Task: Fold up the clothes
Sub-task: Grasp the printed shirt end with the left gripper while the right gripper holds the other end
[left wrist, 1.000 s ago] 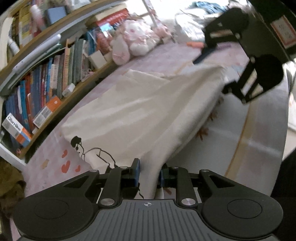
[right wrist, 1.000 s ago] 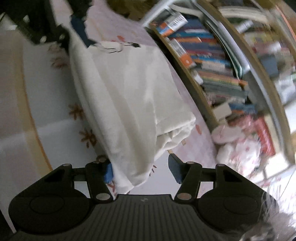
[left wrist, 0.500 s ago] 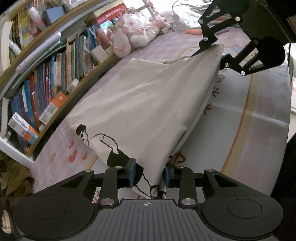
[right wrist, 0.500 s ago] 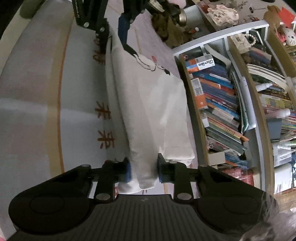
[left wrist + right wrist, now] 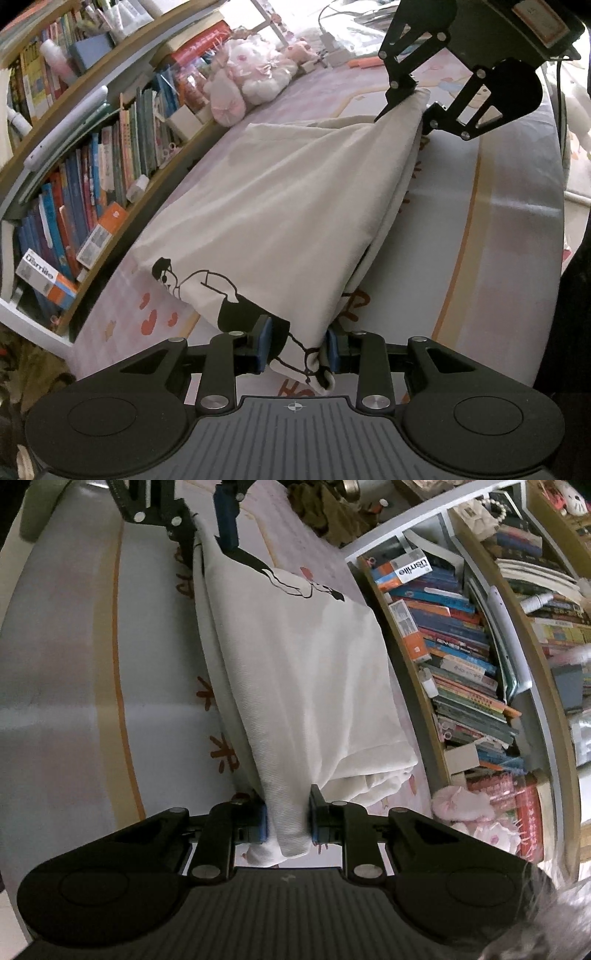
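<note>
The cream garment (image 5: 295, 206), printed with a black line drawing of a figure (image 5: 207, 291), was stretched in a long fold between the two grippers above the pastel mat (image 5: 480, 258). Its folded edge ran straight from one gripper to the other, and the loose layers sagged away from that edge towards the bookshelf (image 5: 74, 177), their far corner resting on the mat close to the shelf's base. The left gripper (image 5: 297, 349) was clamped on the printed end, a bunched corner of cloth filling the gap between its blue pads; its jaws had eased slightly wider over the last second but the pads were pressing on the fabric. The right gripper (image 5: 286, 821) had just been closing, and its pads pinched a ribbed band of the garment, with a small tail of cloth hanging out behind them. In the left wrist view the right gripper (image 5: 417, 107) showed at the far end, nipping the cloth's tip. On the side of the folded edge away from the shelf, the mat lay bare, a broad grey band with an orange stripe (image 5: 118, 627) and small orange motifs. Towards the shelf the room was tight: books crowded the lower tiers, and pink plush toys (image 5: 255, 77) sat on the mat beyond the garment's far corner.
</note>
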`<state>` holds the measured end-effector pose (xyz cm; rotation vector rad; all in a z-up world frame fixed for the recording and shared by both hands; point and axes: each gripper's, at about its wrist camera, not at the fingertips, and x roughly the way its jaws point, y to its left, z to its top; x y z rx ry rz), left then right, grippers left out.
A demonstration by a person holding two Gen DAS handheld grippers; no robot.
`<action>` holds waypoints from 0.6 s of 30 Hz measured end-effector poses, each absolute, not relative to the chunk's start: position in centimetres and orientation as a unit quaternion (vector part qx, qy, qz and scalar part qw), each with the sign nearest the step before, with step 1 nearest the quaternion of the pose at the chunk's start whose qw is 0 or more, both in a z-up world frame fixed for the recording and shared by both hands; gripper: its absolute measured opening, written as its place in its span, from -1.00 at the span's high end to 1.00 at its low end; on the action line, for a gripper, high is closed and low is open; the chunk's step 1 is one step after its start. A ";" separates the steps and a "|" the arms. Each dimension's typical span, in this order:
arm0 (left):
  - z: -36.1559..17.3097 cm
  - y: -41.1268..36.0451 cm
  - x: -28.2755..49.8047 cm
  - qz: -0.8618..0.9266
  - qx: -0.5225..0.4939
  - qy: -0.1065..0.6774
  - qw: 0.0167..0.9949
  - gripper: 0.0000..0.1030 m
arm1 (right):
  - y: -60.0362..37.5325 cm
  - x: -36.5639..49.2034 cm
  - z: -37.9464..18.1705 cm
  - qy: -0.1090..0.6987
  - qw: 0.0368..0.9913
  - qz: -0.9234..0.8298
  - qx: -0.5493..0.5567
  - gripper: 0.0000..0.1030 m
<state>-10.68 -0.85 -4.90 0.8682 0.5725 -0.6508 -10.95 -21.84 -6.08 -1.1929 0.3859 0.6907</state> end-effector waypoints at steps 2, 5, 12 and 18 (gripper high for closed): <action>-5.0 -0.9 -10.8 -0.305 0.411 0.264 0.817 0.38 | -21.8 -10.7 -6.0 0.185 0.759 0.315 -0.539 0.65; -5.0 -0.7 -10.8 -0.309 0.408 0.261 0.818 0.39 | -21.6 -10.3 -5.8 0.200 0.767 0.314 -0.523 0.66; -4.6 -0.7 -9.8 -0.325 0.402 0.287 0.806 0.89 | -21.0 -9.1 -3.8 0.252 0.771 0.329 -0.484 0.73; -1.7 0.5 -9.6 -0.365 0.369 0.328 0.790 0.92 | -21.2 -8.8 0.4 0.308 0.773 0.353 -0.427 0.74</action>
